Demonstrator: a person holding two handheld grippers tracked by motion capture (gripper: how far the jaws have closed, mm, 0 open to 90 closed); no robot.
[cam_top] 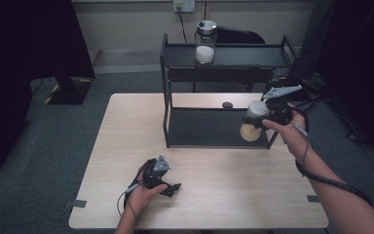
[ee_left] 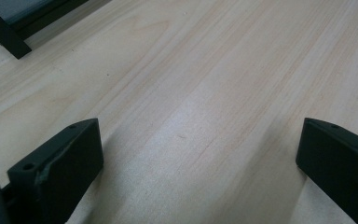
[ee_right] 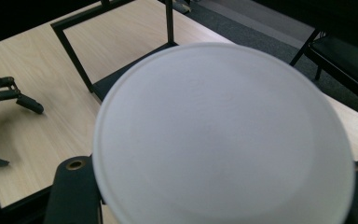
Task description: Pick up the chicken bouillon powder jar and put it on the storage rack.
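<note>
My right gripper [cam_top: 262,121] is shut on a small jar [cam_top: 251,127] with a white lid and a yellowish body. It holds the jar in the air at the right front of the black two-tier rack [cam_top: 214,73]. In the right gripper view the jar's round white lid [ee_right: 223,135] faces the camera between the jaws. A glass jar [cam_top: 206,41] with a metal lid and white contents stands on the rack's top shelf. My left gripper [cam_top: 172,186] rests on the table [cam_top: 224,195] near the front, jaws open and wide apart [ee_left: 200,158] over bare wood.
A small dark object [cam_top: 227,104] lies on the table behind the rack's lower shelf [cam_top: 204,129]. A rack corner [ee_left: 9,32] sits at the upper left of the left gripper view. A dark chair [ee_right: 345,56] stands beyond the table's right edge. Grey carpet surrounds the table.
</note>
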